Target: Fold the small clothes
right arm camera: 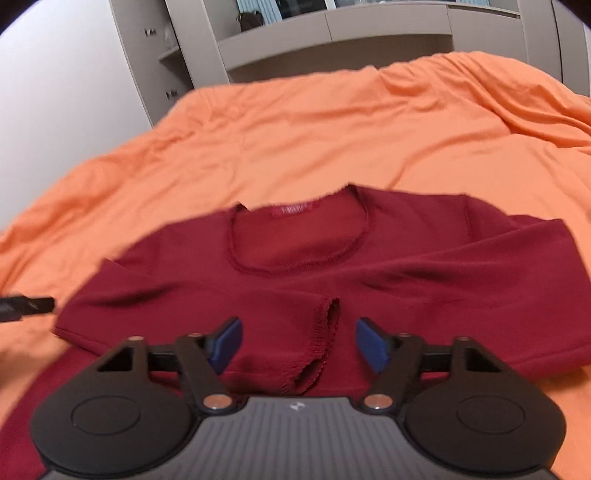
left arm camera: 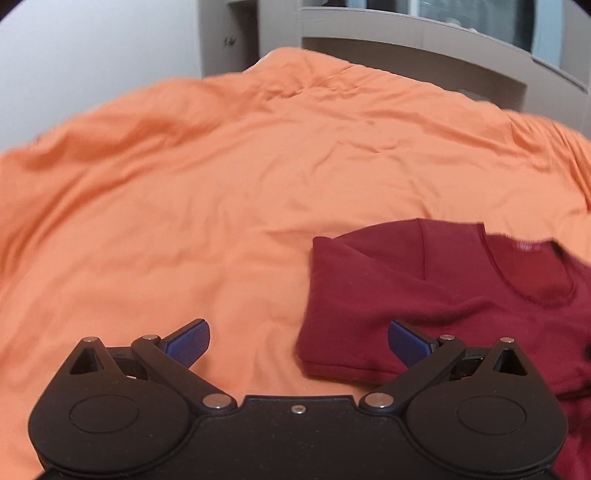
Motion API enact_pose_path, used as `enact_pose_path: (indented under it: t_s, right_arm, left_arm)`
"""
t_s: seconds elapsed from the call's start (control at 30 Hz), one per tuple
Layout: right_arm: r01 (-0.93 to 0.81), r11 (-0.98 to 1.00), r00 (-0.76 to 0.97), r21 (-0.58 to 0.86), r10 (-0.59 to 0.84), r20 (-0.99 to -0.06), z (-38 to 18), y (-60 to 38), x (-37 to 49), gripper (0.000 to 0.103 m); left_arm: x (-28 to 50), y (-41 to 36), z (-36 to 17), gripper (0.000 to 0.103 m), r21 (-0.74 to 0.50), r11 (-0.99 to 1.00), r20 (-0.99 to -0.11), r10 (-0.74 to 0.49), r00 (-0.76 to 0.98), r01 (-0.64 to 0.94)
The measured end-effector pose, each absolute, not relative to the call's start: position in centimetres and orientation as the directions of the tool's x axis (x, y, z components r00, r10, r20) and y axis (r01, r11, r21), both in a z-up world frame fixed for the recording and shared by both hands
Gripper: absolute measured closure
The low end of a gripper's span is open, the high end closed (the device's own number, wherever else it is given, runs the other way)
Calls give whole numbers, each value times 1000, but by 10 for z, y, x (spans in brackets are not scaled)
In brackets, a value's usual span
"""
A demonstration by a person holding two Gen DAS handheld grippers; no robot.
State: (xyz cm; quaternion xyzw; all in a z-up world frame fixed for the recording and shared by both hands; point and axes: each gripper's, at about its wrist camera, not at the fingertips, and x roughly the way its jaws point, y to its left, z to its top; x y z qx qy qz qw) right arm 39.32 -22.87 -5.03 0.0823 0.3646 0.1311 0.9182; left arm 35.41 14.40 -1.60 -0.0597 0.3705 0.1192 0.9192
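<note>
With both sleeves folded in, the dark red top (right arm camera: 295, 280) lies flat on the orange bedspread (left arm camera: 221, 184).
Left gripper (left arm camera: 298, 341) and right gripper (right arm camera: 298, 343) hover spread, empty; next likely folding the body crosswise.

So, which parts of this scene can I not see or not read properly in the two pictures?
- Lower part of the dark red top: hidden by the gripper body in the right wrist view, cut off by the right edge in the left wrist view.
- Neck label: too blurred to read.
- Items on the grey shelves: too small and blurred.
- Black object at the left edge, right wrist view: cut off, unidentifiable.
- Orange sheet: its near edge is hidden.
</note>
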Motion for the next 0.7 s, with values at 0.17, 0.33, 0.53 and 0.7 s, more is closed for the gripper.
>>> enact_pose_path:
  t_s: [0.17,0.33,0.53,0.7]
  right_arm:
    - [-156,960,688,230,273,-672,-70,-223,403,75]
    - [-172,959,741,225,276,-612,-62,-226,398,93]
    - [-157,929,800,335,318,-509,-21,-246,403,93]
    - [-224,898,806,380,390,-445,24,-240,417,93]
  left_arm:
    - [360,161,-20,1,-46,966,-725,144,674,-255]
    - [359,172,-23,1,-87,961,-726,121,677,-264]
    - [361,154,-33,1,-57,991,-748,37,663,-119]
    - [369,121,-54,1,79,997,-773,70,631,-14]
